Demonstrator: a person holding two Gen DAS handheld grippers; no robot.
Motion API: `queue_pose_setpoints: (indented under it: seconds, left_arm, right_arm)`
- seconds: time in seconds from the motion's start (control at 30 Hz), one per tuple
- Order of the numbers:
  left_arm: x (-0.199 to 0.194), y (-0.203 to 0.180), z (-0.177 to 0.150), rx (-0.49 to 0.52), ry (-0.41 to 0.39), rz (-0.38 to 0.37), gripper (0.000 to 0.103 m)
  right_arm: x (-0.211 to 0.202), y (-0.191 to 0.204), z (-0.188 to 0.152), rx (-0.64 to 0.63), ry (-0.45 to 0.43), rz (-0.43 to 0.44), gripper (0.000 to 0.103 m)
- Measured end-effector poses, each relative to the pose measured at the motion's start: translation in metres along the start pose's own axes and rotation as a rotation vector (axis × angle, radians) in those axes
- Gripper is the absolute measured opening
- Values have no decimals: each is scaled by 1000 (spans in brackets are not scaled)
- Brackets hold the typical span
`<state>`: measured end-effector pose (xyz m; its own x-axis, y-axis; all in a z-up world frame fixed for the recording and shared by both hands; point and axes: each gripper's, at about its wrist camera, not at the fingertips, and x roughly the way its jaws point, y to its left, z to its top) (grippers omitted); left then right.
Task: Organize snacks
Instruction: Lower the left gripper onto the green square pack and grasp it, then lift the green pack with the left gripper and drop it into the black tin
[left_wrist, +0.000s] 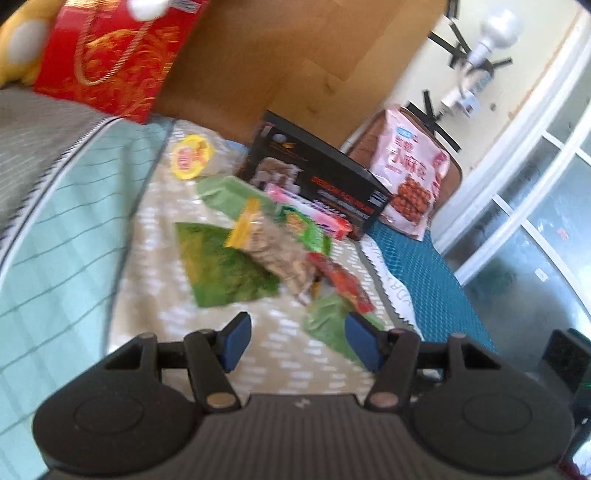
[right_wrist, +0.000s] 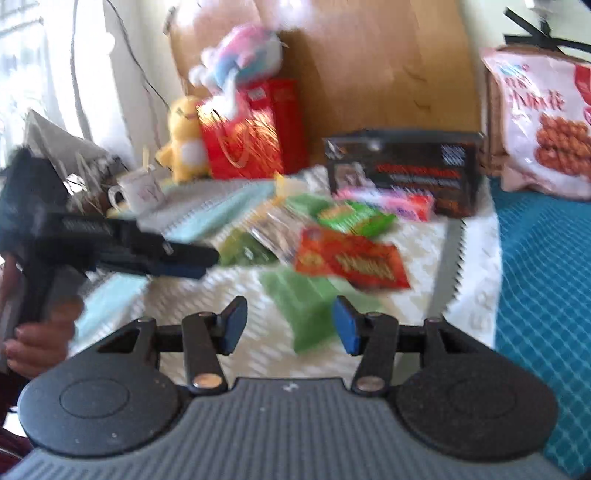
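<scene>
A pile of snack packets lies on a beige patterned cloth (left_wrist: 280, 343). It holds a green packet (left_wrist: 221, 266), a clear bag with a yellow header (left_wrist: 273, 243), a red packet (left_wrist: 343, 280) and a pale green packet (left_wrist: 328, 325). A black box (left_wrist: 321, 177) stands behind them. My left gripper (left_wrist: 297, 341) is open and empty, just short of the pile. My right gripper (right_wrist: 290, 323) is open and empty over the pale green packet (right_wrist: 303, 302); the red packet (right_wrist: 351, 262) lies beyond it. The left gripper also shows in the right wrist view (right_wrist: 177, 260), at the left.
A large pink snack bag (left_wrist: 410, 173) leans at the back right, on a teal mat (left_wrist: 424, 273). A red gift bag (left_wrist: 110, 55) and a yellow plush toy (right_wrist: 184, 140) stand at the back. A yellow round lid (left_wrist: 190, 157) lies on the cloth. A folded mint blanket (left_wrist: 66, 236) is at the left.
</scene>
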<state>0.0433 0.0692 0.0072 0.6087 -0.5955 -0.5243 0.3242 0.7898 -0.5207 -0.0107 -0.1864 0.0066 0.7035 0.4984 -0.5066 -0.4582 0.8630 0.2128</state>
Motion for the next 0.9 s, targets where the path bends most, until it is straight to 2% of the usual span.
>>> queue_pose_setpoints:
  seconds: [0.1,0.17,0.23,0.3,0.37,0.43,0.47,0.53,0.67,0.77,0.9]
  left_arm:
    - [18,-17,5,70,30,-7,58]
    - [34,-28,7,115,63,-13,58]
    - [52,-34,6,140,94,-2,57]
    - [61,-39,3,167,82,7,56]
    - [60,-41,1,172,86,1,52]
    - [53,-41,-3,175,84,8,43]
    - [47,-40,-5,169,80,5,42]
    - [29,-33,-10,138,64,-7,42]
    - [-10,-16,-25,80,21,7,42]
    - [-29,0,-37,5,29,-2,42]
    - [-41,4,-44,-12,16,41,42]
  right_arm:
    - [12,-8,-3,-12,34,-86,54]
    - [15,-7,-3,-42,36,-99,58]
    - [17,-2,-5,-73,42,-98,68]
    - [19,5,-8,-127,42,-109,70]
    - [22,13,-9,-181,48,-123,65]
    - [22,16,-9,-205,40,-126,52]
    - [21,16,-9,-214,31,-138,45]
    - [17,20,-10,-236,21,-128,36]
    - [11,37,-16,-301,7,-33,34]
    - [12,47,-13,-336,-10,35,34]
    - [15,50,-5,-347,-56,15,36]
